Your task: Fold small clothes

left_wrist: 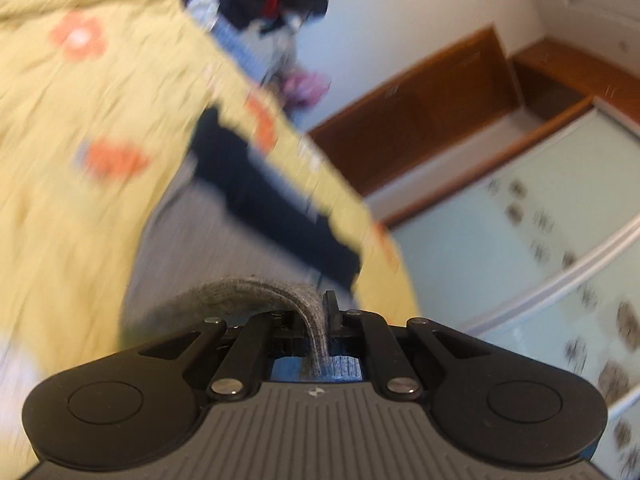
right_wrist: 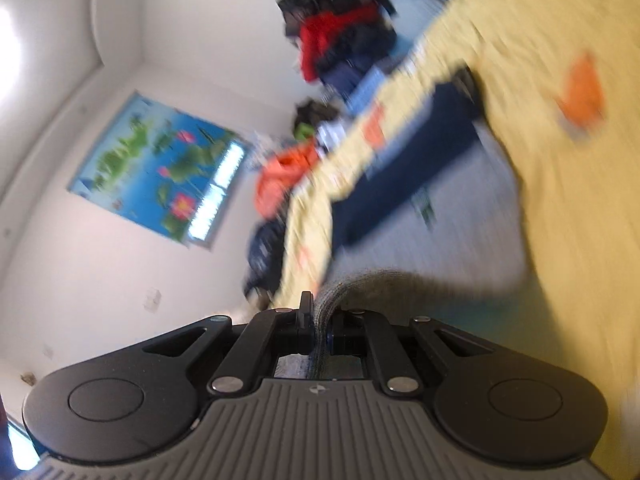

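A bed covered by a pale yellow bedspread [left_wrist: 100, 120] with orange flower prints fills much of both wrist views, which are tilted and blurred. At its far end sits a heap of unfolded clothes [right_wrist: 344, 40] — red, black and navy pieces in a jumble.

On the bedspread, between the two cameras and the heap, lies a grey garment [left_wrist: 208, 240], spread wide, with a dark navy panel [left_wrist: 272, 196] running across it as a long band. The band's long axis runs roughly side to side between the two grippers.

The nearest edge of this garment is a thick, ribbed grey hem [left_wrist: 256, 288]. The left gripper [left_wrist: 324, 320] is clenched on one end of that hem, the fabric curling up and pinched between its fingers. The right gripper [right_wrist: 316, 320] is likewise clenched on the other end [right_wrist: 336, 284]. So the garment hangs ahead of and below both grippers, stretched between them — neither hand is plainly nearer to it.

As a judgement, the next move likely carries this held edge forward over the rest of the garment, toward the heap, keeping both ends level so the fold lands straight.
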Tool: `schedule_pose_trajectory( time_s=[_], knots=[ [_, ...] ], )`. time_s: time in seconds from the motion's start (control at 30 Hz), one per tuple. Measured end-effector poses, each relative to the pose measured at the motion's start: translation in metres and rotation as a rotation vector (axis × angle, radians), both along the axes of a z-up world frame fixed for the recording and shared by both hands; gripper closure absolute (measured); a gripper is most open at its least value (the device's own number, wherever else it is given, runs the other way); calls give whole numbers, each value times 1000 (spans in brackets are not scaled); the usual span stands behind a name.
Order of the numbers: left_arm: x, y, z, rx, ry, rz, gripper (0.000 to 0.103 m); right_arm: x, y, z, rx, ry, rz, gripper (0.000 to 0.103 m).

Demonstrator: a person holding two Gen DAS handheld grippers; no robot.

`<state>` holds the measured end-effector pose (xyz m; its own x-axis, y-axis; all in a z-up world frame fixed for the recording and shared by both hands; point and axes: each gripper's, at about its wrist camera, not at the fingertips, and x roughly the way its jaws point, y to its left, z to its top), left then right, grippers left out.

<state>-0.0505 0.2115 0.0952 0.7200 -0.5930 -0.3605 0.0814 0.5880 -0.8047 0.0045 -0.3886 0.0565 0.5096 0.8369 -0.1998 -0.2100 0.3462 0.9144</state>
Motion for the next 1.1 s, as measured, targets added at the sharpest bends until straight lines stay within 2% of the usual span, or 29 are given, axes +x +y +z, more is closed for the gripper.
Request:
schedule_pose_trajectory(
  time_s=[0.17,0.37,0.5,0.6,0.67,0.73,0.77,0.8,0.83,0.87,0.9,0.97,1.1],
  knots=[
    [99,-9,15,19,-57,51,98,95,-9,0,83,-22,-86,92],
    [200,-14,4,79,-14,74,98,202,-9,-22,120,27,-153,92],
    [243,-18,-15,144,18,79,98,252,-2,-53,102,96,-177,92],
    [267,-15,-30,164,41,99,98,283,5,-79,76,158,-186,92],
    [281,-15,-34,197,26,113,97,295,11,-94,62,183,-194,91],
    [293,-15,-38,234,-11,127,95,307,13,-106,90,200,-208,83],
    [298,-12,-43,238,-7,153,89,310,13,-110,100,209,-232,60],
    [302,-9,-49,238,34,187,65,312,13,-112,117,202,-253,40],
    [302,-7,-54,235,87,216,42,311,13,-112,127,184,-282,4],
    [297,-5,-57,230,102,240,5,307,11,-109,124,163,-323,2],
    [283,-4,-59,222,64,272,0,302,11,-105,119,149,-340,1],
    [250,-1,-57,228,0,310,0,287,12,-97,133,125,-315,1],
    [178,1,-62,136,10,340,0,229,11,-75,11,60,-251,1]
  ],
)
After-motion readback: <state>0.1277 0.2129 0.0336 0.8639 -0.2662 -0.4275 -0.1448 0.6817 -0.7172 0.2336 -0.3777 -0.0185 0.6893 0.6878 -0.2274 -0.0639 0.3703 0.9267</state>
